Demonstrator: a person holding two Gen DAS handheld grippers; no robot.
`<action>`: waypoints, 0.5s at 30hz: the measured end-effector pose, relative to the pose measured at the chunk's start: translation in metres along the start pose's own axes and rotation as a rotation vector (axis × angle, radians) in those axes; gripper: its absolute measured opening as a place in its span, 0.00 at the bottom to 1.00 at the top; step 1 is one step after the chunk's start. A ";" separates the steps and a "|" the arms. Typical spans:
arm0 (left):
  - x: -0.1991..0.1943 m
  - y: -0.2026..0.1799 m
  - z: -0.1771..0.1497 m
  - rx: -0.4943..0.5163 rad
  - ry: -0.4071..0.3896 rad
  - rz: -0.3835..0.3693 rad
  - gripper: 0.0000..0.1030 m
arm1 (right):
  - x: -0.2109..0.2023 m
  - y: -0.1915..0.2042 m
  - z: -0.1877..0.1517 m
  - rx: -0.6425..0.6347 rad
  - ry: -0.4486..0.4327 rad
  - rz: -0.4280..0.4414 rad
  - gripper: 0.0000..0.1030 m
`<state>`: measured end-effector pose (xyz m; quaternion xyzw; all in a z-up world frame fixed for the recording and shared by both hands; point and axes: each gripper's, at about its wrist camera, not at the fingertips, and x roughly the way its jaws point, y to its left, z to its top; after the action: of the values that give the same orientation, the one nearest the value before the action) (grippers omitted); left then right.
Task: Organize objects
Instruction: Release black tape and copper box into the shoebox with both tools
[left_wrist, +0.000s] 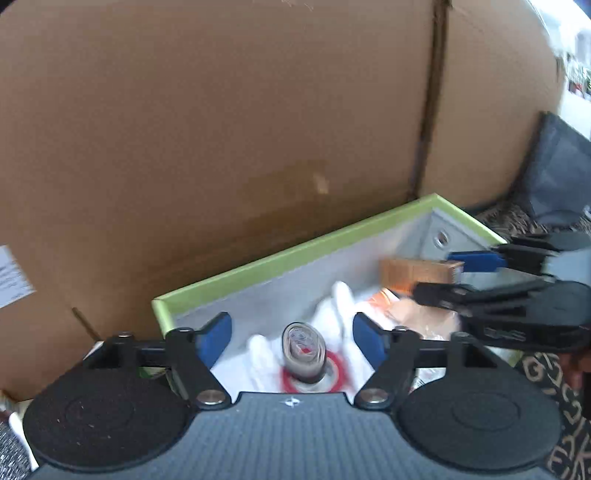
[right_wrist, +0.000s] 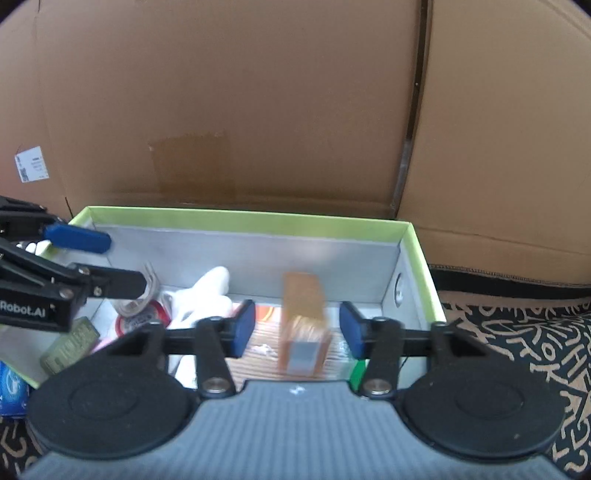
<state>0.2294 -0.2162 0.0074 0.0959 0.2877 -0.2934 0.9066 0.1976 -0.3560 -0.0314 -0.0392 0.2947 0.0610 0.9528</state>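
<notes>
A green-rimmed box (right_wrist: 417, 251) with grey inner walls holds the objects; it also shows in the left wrist view (left_wrist: 280, 258). My left gripper (left_wrist: 291, 338) is open above a brown roll (left_wrist: 303, 352) standing on a red-rimmed tape ring (left_wrist: 338, 373), next to white gloves (left_wrist: 332, 317). My right gripper (right_wrist: 297, 328) is open around a small orange box (right_wrist: 303, 321), apart from it on both sides. The orange box looks blurred. From the left wrist view the orange box (left_wrist: 417, 271) lies by my right gripper (left_wrist: 436, 271).
A large cardboard sheet (right_wrist: 258, 103) stands right behind the box. A patterned black-and-tan cloth (right_wrist: 517, 332) covers the surface to the right. A green card (right_wrist: 70, 345) and a blue packet (right_wrist: 11, 387) lie at the left. A dark bag (left_wrist: 561, 173) sits far right.
</notes>
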 end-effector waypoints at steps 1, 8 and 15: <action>-0.009 0.002 -0.002 -0.007 -0.020 -0.012 0.74 | -0.013 0.002 -0.002 -0.013 -0.041 -0.007 0.59; -0.082 0.014 -0.027 -0.108 -0.052 -0.025 0.90 | -0.104 0.027 -0.022 -0.064 -0.263 -0.009 0.99; -0.146 0.019 -0.096 -0.169 -0.039 -0.008 0.90 | -0.152 0.080 -0.052 -0.121 -0.345 0.075 1.00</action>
<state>0.0996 -0.0983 0.0133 0.0122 0.2942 -0.2737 0.9156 0.0325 -0.2964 0.0090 -0.0745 0.1239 0.1200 0.9822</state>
